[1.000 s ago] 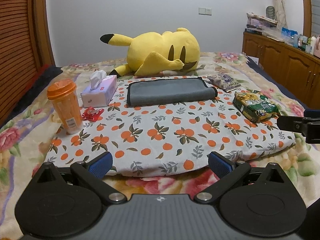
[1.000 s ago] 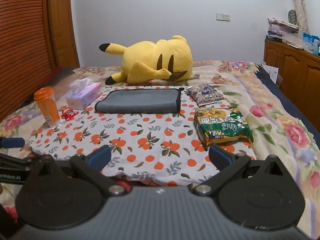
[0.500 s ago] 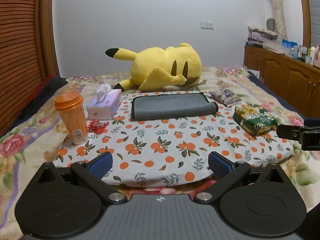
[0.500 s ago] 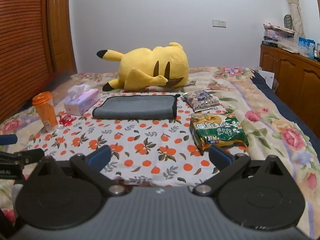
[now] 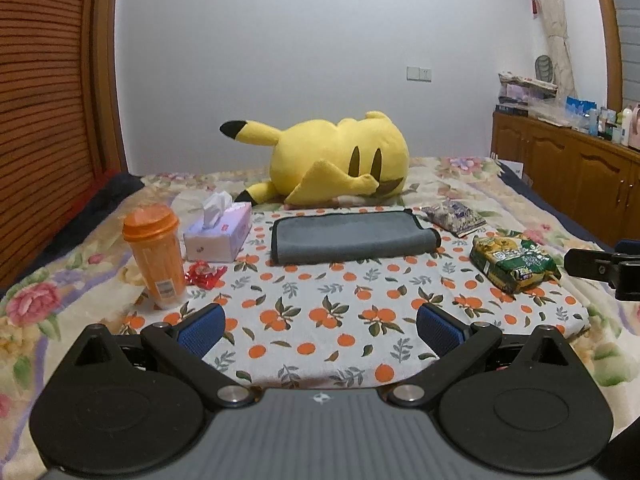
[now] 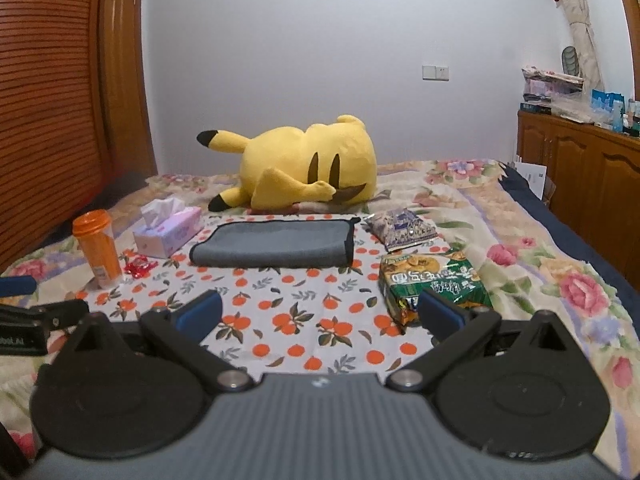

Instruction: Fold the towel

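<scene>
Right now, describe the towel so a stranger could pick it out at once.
Find the big yellow plush lying on the bed. Just in front of it, on the orange-print cloth, lies the towel. It is the only plain grey, flat folded thing, edged in black, between the tissue box and the snack packets.

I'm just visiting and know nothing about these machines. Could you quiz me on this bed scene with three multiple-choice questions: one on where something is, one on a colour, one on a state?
1. What lies right behind the towel?
A. yellow plush
B. a lamp
C. a laptop

2. What colour is the cup?
A. blue
B. orange
C. black

3. How are the two grippers?
A. both shut on the towel
B. one holds the cup
C. both open, holding nothing

Answers:
1 A: the plush lies just past the towel's far edge.
2 B: its lid and body are orange.
3 C: the left gripper and right gripper have jaws spread, well short of the towel.
</scene>
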